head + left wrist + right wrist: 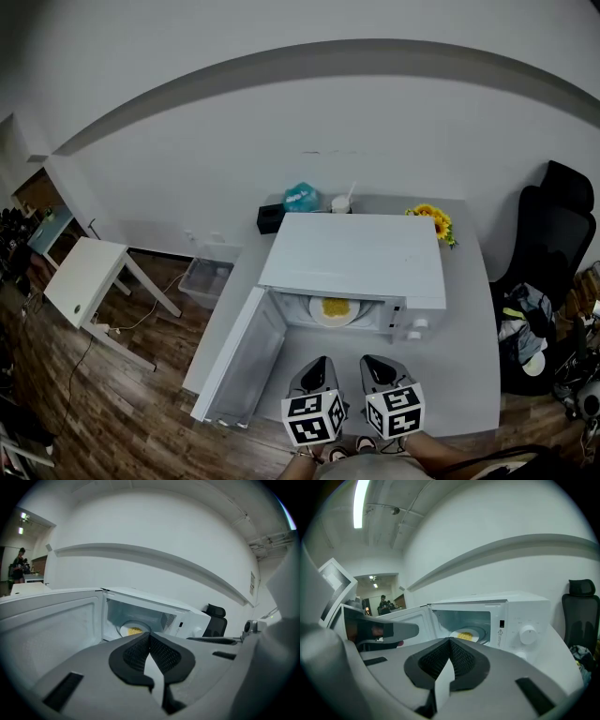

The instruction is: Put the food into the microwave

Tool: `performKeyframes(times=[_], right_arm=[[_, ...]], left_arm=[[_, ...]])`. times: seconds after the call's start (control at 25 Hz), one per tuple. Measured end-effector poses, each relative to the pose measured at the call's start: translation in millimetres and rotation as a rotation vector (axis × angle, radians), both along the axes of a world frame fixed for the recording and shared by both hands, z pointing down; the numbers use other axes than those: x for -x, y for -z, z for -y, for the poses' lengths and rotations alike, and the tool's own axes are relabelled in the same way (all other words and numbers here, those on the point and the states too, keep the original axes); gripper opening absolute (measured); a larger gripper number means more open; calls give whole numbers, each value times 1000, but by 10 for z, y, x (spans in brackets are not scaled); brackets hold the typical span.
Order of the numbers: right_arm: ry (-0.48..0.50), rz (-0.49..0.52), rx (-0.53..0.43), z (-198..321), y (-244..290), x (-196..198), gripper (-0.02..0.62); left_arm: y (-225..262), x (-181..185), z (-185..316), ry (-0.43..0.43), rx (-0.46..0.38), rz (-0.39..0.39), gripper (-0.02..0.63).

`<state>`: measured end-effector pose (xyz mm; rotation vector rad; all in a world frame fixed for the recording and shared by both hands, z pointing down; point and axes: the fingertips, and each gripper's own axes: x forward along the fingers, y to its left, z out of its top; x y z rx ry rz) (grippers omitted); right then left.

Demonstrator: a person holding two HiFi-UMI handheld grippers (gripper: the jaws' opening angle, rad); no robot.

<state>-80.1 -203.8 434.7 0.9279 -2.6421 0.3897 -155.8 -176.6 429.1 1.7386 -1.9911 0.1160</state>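
A white microwave (356, 253) stands on the grey table with its door (246, 361) swung open to the left. Inside it sits a white plate with yellow food (335, 308), also visible in the left gripper view as the plate of food (133, 630) and in the right gripper view as the plate of food (465, 636). My left gripper (322, 363) and right gripper (375, 362) hover side by side in front of the opening, a short way back from it. Both are shut with nothing between the pads. The left gripper's tips (149, 634) and the right gripper's tips (450, 641) point at the cavity.
Behind the microwave are a black box (271, 218), a teal bag (302, 197), a white cup (340, 203) and sunflowers (436, 223). A black office chair (553, 234) stands at the right. A small white table (82, 279) and a clear bin (206, 280) are on the wooden floor at left.
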Motion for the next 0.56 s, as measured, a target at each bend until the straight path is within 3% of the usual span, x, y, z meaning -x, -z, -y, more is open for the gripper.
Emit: performKeyframes(times=[0.56], right_arm=[[-22,-6,14,-116,-21,-47,14]], left_arm=[[-39,10,-126,3,12,-16,3]])
